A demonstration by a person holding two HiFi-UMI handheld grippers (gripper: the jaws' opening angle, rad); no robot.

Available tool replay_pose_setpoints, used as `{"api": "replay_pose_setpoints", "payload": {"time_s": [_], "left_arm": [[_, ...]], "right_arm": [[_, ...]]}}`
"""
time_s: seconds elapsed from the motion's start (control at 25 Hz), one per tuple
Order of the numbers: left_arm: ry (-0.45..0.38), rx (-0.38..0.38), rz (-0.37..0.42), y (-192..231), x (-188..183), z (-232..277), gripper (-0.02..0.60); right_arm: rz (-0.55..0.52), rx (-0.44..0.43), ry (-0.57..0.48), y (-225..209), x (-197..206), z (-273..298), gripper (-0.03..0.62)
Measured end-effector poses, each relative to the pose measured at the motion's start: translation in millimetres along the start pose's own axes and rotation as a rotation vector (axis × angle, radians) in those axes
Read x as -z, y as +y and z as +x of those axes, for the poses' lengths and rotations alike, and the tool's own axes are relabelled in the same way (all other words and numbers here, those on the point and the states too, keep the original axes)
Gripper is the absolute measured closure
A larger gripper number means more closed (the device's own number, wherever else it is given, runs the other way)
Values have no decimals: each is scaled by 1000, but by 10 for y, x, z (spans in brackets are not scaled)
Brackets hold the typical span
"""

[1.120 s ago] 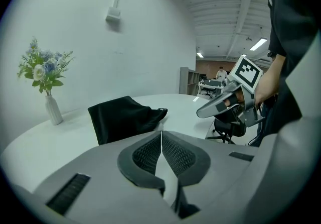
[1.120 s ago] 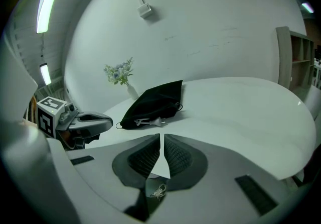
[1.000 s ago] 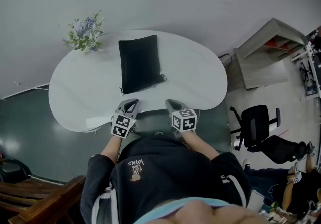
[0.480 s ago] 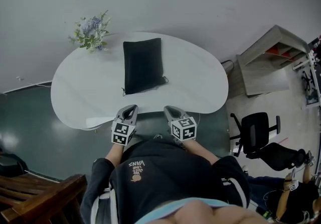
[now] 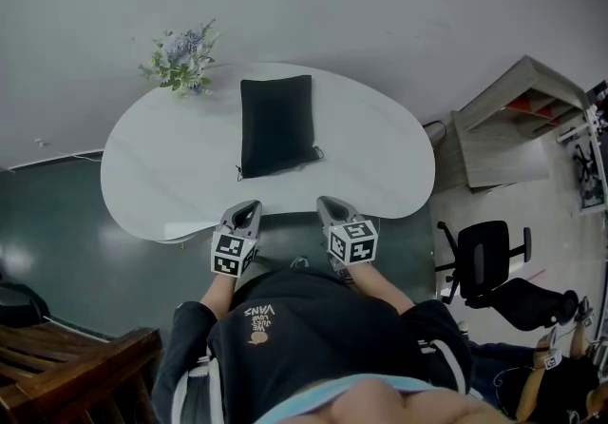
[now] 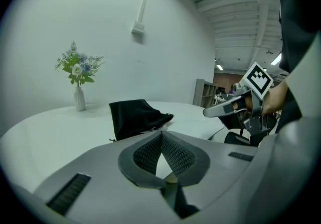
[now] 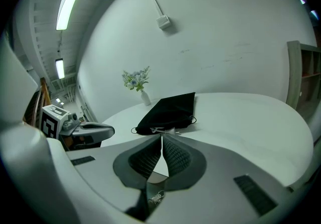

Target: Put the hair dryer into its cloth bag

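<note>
Two grippers are in view, the left gripper [image 5: 249, 207] and the right gripper [image 5: 326, 202], each with two fingers [image 6: 148, 153] and one marker cube [image 5: 229, 252]. Ahead of the fingers there is one white table [image 5: 152, 175], and on it one black bag [image 5: 276, 123] and one vase of flowers [image 5: 182, 59]. Off to the right of the fingers stand one office chair [image 5: 484, 246] and one shelf unit [image 5: 513, 123]. Behind them to the left is one wooden chair [image 5: 66, 365].
</note>
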State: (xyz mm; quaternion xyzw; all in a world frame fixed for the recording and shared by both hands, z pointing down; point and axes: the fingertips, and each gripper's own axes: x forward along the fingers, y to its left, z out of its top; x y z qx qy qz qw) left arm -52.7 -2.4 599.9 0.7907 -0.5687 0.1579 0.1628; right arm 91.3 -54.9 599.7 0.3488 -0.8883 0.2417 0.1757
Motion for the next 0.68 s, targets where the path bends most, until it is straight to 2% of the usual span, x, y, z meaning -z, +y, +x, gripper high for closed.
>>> {"api": "replay_pose_setpoints", "payload": {"time_s": [0.68], "left_arm": [[-9,4,-15,-35,-57,-5,563]], "right_arm": [[15,6,2,-4,-16,32,548]]}}
